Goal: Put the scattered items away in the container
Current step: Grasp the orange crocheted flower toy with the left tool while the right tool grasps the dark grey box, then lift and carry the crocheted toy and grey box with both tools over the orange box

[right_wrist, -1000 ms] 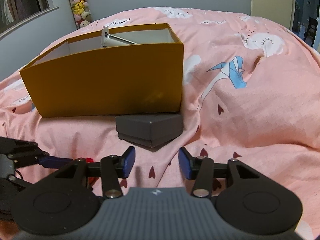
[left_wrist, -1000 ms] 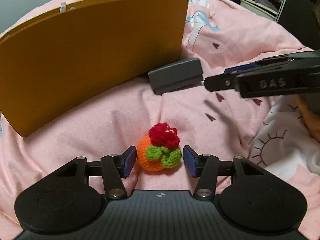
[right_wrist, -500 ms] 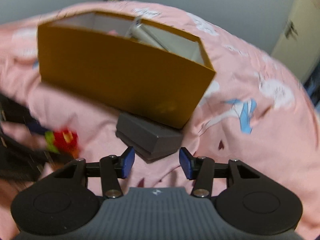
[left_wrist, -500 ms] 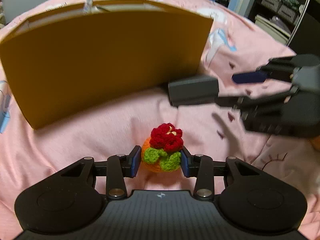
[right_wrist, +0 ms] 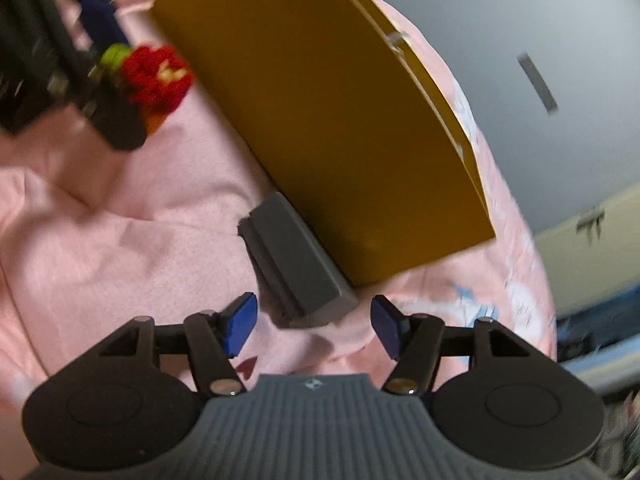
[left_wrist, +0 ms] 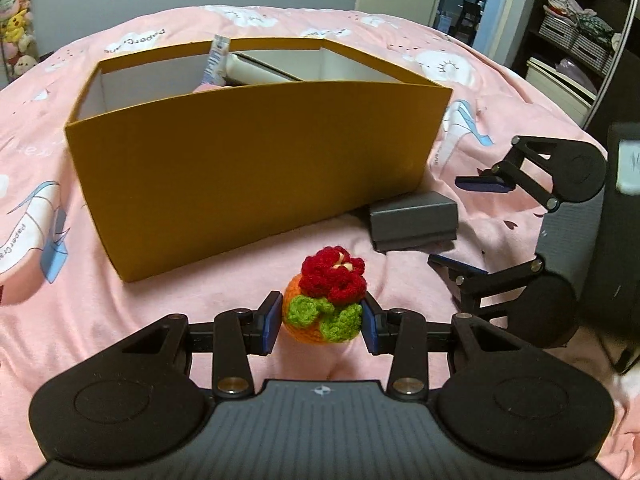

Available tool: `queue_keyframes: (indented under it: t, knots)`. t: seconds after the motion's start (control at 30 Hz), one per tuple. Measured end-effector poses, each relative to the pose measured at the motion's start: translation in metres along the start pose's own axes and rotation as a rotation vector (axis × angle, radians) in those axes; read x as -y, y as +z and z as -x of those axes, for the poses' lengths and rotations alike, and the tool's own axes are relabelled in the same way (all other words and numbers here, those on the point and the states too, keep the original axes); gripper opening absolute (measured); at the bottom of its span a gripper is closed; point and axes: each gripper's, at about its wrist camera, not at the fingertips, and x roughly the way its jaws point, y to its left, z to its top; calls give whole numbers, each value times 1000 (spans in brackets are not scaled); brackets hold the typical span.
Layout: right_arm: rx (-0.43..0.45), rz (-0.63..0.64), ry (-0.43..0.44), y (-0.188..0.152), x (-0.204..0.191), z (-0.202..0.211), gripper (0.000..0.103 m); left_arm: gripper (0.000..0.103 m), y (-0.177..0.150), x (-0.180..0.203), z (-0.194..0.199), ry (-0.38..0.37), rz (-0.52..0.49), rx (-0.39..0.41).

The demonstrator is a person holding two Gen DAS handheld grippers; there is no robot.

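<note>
My left gripper (left_wrist: 320, 322) is shut on a crocheted orange ball with a red flower and green leaves (left_wrist: 328, 300), held above the pink bedspread in front of the mustard-yellow box (left_wrist: 248, 160). A small dark grey box (left_wrist: 414, 220) lies at the yellow box's right front corner. My right gripper (right_wrist: 314, 328) is open, rolled sideways, its blue pads either side of the near end of the grey box (right_wrist: 296, 264). It shows in the left wrist view (left_wrist: 472, 228) beside the grey box. The ball (right_wrist: 154, 80) appears blurred in the right wrist view.
The yellow box (right_wrist: 340, 128) holds a white tube (left_wrist: 216, 60) and a white flat item (left_wrist: 260, 72). Pink bedspread (left_wrist: 120, 312) lies all around. Shelves with baskets (left_wrist: 576, 36) stand far right.
My left gripper has closed on the crocheted ball and lifted it. My right gripper has rolled sideways, moved in to the grey box and opened wider.
</note>
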Motion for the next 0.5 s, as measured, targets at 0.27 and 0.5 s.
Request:
queue_keyframes:
  t: [0.27,0.5]
  knots:
    - [14,152,-43,2,-11,-17,46,46,-2,-11,8,18,33,4]
    - [44,135,-53,-4,-4,-4,44,46,-1,-14,16,22,45,20]
